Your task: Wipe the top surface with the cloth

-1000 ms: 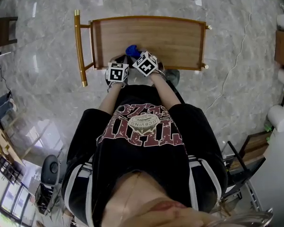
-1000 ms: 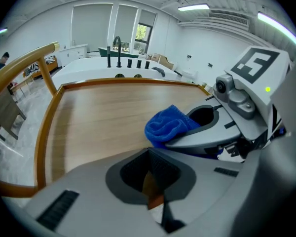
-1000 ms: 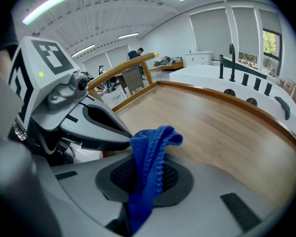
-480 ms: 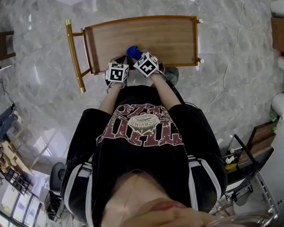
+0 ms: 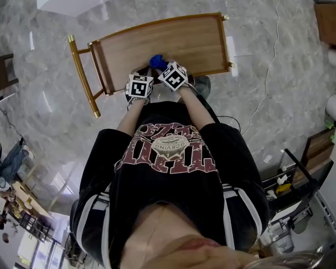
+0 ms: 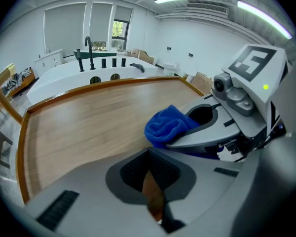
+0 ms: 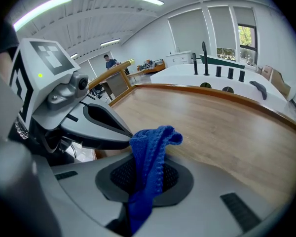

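Within right gripper (image 7: 144, 180), nubby blue cloth (image 7: 149, 144).

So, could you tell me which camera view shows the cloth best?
The right gripper view: the cloth sits front and centre, pinched in the right gripper, with its folds and weave clear. The left gripper view shows only its bunched end poking past that gripper. The head view shows just a small blue patch.

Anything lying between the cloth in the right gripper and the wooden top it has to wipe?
Nothing visible does. The right gripper is shut on the blue cloth, and the wooden top ahead of it lies bare. The left gripper, shut and empty, sits beside it, not in front.
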Available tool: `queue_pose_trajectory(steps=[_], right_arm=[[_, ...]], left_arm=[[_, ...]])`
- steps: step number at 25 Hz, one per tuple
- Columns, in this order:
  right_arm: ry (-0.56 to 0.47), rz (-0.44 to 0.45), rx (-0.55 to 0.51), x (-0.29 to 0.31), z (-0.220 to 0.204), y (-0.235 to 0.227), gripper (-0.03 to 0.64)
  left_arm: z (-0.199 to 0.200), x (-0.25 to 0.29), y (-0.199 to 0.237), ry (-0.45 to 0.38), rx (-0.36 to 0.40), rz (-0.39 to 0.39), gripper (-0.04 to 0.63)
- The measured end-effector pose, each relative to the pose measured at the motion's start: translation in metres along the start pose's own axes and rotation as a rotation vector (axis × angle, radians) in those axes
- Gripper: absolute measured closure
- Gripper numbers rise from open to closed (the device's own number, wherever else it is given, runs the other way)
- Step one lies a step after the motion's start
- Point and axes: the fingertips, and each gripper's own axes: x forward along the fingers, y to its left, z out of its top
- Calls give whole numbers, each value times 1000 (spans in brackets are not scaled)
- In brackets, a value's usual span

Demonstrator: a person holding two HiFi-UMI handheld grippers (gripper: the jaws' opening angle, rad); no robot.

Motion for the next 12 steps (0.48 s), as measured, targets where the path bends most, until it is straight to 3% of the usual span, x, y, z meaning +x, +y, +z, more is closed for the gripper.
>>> queue_pose_trajectory(steps=[12], right_arm=[[-27,-38,63,-20,-13,-24,558]], left_arm=[[23,20,-31,34,123,-64,549]])
